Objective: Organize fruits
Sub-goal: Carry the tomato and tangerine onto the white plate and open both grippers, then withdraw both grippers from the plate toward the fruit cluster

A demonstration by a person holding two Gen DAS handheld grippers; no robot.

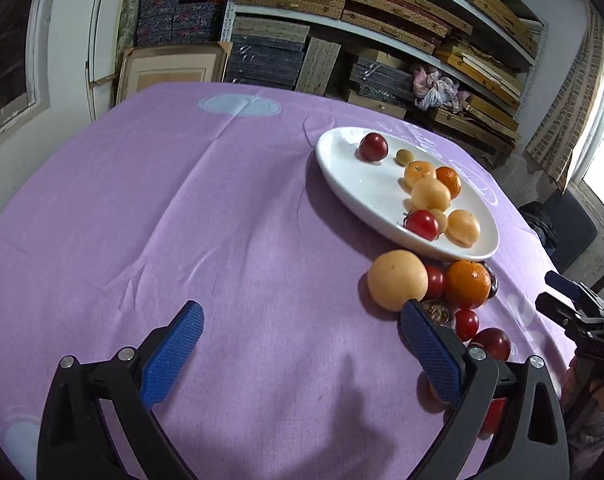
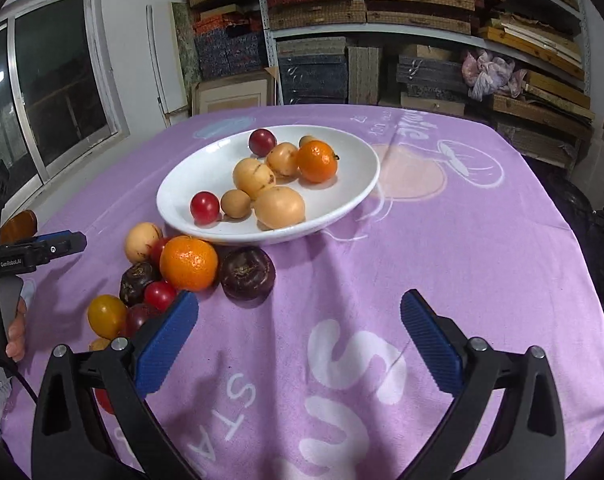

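A white oval plate (image 2: 190, 184) (image 1: 342, 168) on the purple tablecloth (image 2: 442, 240) holds several fruits: tan round ones, an orange (image 2: 317, 161), a red tomato (image 2: 204, 206) and a dark red one (image 2: 262, 142). In front of the plate lies a loose pile: an orange (image 2: 188, 262) (image 1: 467, 283), a dark purple fruit (image 2: 247, 273), a tan fruit (image 1: 397, 280), small red tomatoes and a yellow one (image 2: 107, 316). My right gripper (image 2: 300, 316) is open over bare cloth, right of the pile. My left gripper (image 1: 302, 320) is open, nothing between its fingers, its right finger beside the pile.
Shelves (image 2: 382, 40) stacked with boxes stand behind the table. A window (image 2: 54, 92) is on the left wall. The left gripper's body (image 2: 34, 254) and a hand show at the right wrist view's left edge. The cloth left of the plate (image 1: 162, 200) bears no objects.
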